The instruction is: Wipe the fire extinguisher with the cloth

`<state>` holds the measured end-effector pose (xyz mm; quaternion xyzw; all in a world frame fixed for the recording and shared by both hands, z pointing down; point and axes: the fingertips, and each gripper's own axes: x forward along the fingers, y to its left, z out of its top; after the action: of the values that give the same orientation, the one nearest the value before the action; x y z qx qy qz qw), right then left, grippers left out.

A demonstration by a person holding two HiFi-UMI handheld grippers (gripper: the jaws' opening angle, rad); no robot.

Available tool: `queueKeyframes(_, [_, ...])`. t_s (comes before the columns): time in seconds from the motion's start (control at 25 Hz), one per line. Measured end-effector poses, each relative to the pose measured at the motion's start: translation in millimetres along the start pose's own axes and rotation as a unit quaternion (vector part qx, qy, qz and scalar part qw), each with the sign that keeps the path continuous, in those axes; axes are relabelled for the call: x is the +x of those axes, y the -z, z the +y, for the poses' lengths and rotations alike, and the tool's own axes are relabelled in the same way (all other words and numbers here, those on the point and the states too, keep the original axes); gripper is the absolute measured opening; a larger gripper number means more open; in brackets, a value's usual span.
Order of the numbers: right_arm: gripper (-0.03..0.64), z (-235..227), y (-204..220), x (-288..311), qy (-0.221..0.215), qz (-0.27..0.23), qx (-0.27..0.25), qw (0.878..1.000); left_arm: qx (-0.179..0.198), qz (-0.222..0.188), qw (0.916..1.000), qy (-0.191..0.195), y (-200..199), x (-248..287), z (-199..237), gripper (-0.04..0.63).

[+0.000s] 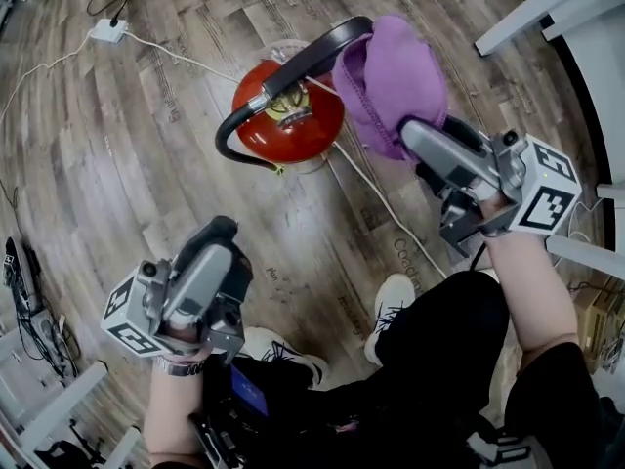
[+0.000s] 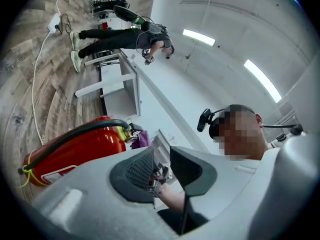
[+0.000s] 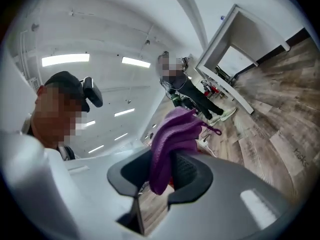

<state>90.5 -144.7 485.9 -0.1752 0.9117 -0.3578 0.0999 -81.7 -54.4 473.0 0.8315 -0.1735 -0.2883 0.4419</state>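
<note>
A red fire extinguisher (image 1: 305,125) stands on the wooden floor, its black hose (image 1: 293,62) curving over the top. My right gripper (image 1: 412,133) is shut on a purple cloth (image 1: 391,76), which hangs bunched just right of the extinguisher's head, by the hose. In the right gripper view the cloth (image 3: 172,134) is pinched between the jaws of the right gripper (image 3: 162,166). My left gripper (image 1: 221,231) hovers low at the near left, apart from the extinguisher. In its own view the left gripper (image 2: 161,156) is open, nothing in the gap, with the extinguisher (image 2: 80,151) to its left.
A white power strip (image 1: 107,31) lies at the far left, and its cable (image 1: 381,198) runs past the extinguisher's base. White table legs (image 1: 527,18) stand at the top right. My shoes (image 1: 391,301) are near the bottom. Another person (image 2: 125,34) stands by white desks.
</note>
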Motion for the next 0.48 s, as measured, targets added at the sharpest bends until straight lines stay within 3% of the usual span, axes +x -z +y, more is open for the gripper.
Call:
queueKeyframes(0.16, [0.097,-20,20,20,-0.002,0.019,0.028,0.999,0.003,0.009,0.9999,0.007,2,-1,-7,0.088])
queueKeyframes(0.48, [0.094,-73,78,25,-0.003,0.040,0.087,0.995,0.019,0.011,0.9993,-0.031,-2,-24,4,0.087])
